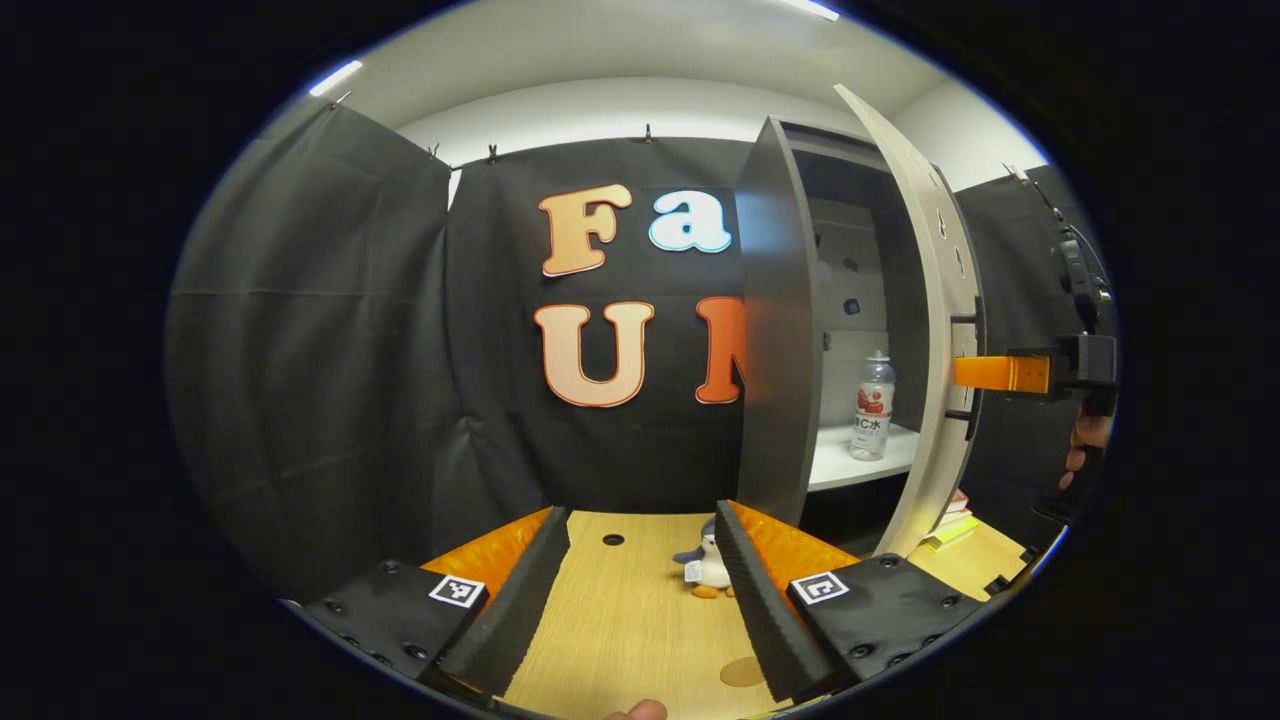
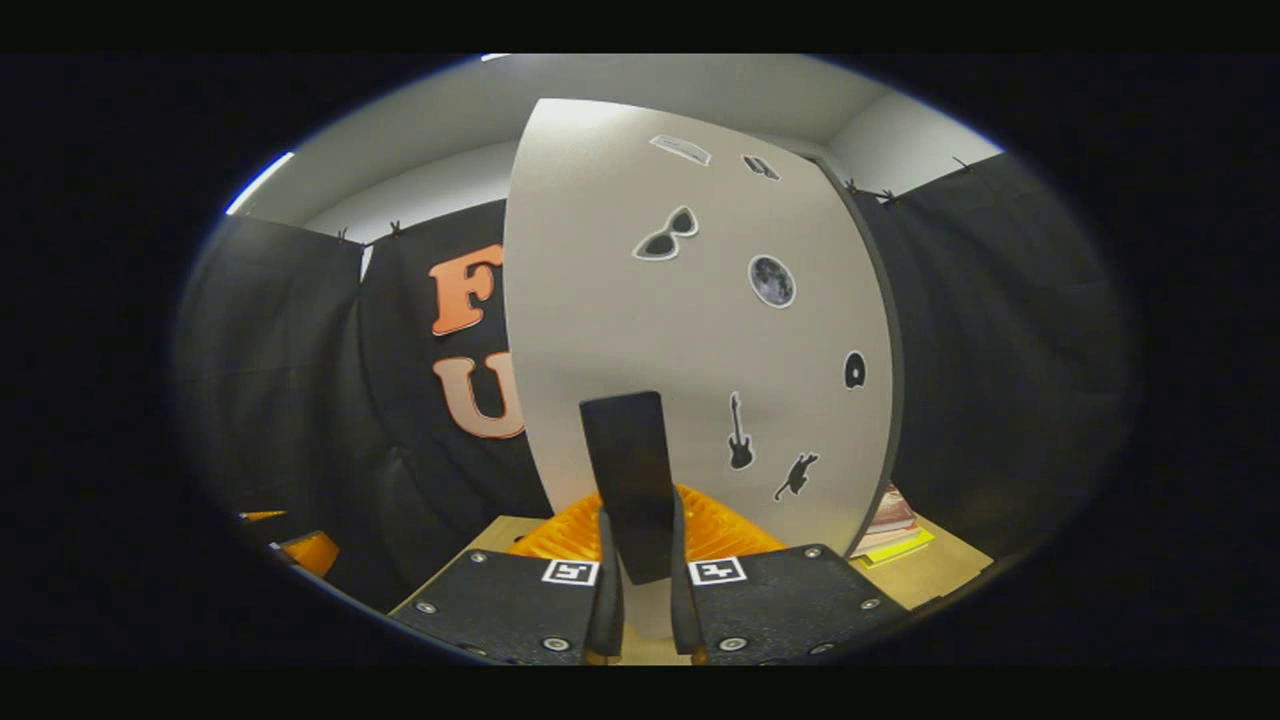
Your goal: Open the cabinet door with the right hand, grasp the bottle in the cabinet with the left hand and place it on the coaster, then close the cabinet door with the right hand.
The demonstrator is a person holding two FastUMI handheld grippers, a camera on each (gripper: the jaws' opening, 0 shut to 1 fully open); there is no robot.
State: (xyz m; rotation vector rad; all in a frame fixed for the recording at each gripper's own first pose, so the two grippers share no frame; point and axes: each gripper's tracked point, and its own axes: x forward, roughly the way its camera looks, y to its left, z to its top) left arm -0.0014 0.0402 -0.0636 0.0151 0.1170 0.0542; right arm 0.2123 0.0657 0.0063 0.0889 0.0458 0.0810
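Way into cabinet (image 1: 790, 330): open gap between its dark side wall and the swung door (image 1: 930, 300).
Shelf (image 1: 860, 455): bottle (image 1: 873, 405) stands alone, free room around it.
Door handle (image 2: 630, 480): taken by right gripper (image 2: 640, 610).
Bench (image 1: 620, 620): toy penguin (image 1: 708, 565) near left gripper (image 1: 640, 600)'s right finger.

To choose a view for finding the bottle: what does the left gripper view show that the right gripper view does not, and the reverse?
Left gripper view: the bottle on the shelf, a toy penguin and the coaster on the table. Right gripper view: stickers on the door, the right gripper shut on the handle. Both: the open door, the books.
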